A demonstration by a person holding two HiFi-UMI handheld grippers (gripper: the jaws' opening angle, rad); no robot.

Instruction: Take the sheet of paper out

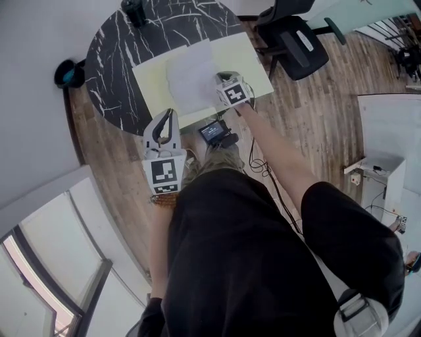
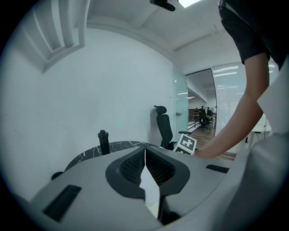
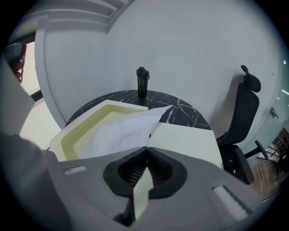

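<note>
A pale yellow folder lies on the black marble table with a creased white sheet of paper showing in its opening. My right gripper is over the folder's near right part. In the right gripper view its jaws are shut on a thin pale yellow edge, seemingly the folder's cover, with the sheet just beyond. My left gripper is at the folder's near left edge. In the left gripper view it is shut on a thin pale edge, most likely the folder.
A black bottle stands at the table's far side. A black office chair is to the right of the table, on the wooden floor. A small device with a screen sits by the table's near edge. A wall runs along the left.
</note>
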